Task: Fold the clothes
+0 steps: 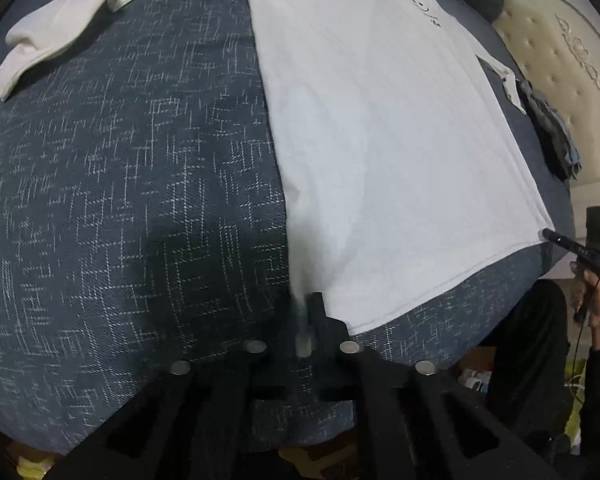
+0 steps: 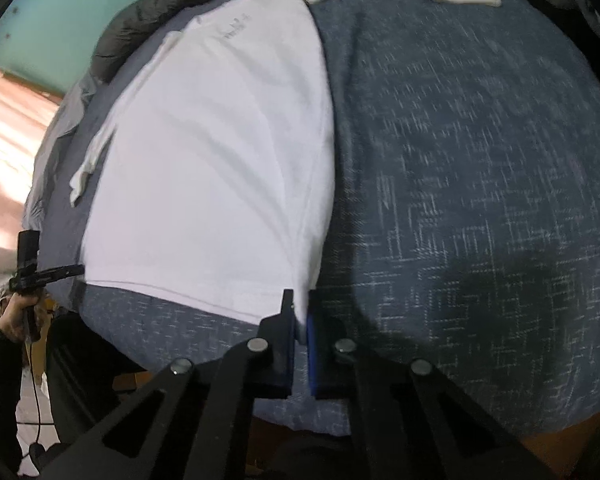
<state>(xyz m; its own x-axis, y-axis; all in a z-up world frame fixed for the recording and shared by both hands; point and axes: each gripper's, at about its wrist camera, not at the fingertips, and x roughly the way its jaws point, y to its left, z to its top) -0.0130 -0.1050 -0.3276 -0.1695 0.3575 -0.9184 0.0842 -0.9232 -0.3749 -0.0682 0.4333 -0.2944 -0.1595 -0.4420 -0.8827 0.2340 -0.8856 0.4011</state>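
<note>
A white T-shirt point(image 1: 380, 140) lies flat on the dark blue patterned bedspread point(image 1: 120, 160), its hem toward me and its small chest print at the far end. My left gripper point(image 1: 304, 304) is shut on the hem's left corner, and fabric shows between its blurred fingers. In the right wrist view the right gripper point(image 2: 300, 300) pinches the shirt point(image 2: 220, 160) at the hem's right corner, cloth squeezed between its blue pads. Each camera also catches the other gripper at the opposite corner: the right gripper point(image 1: 546, 234) and the left gripper point(image 2: 78, 269), each held by a hand.
A second white garment point(image 1: 60, 28) lies rumpled at the far side of the bed. Dark clothes point(image 1: 556, 136) are piled by the cream tufted headboard point(image 1: 560, 52), and a grey jacket point(image 2: 140, 20) lies beyond the collar. The bed's near edge runs just under both grippers.
</note>
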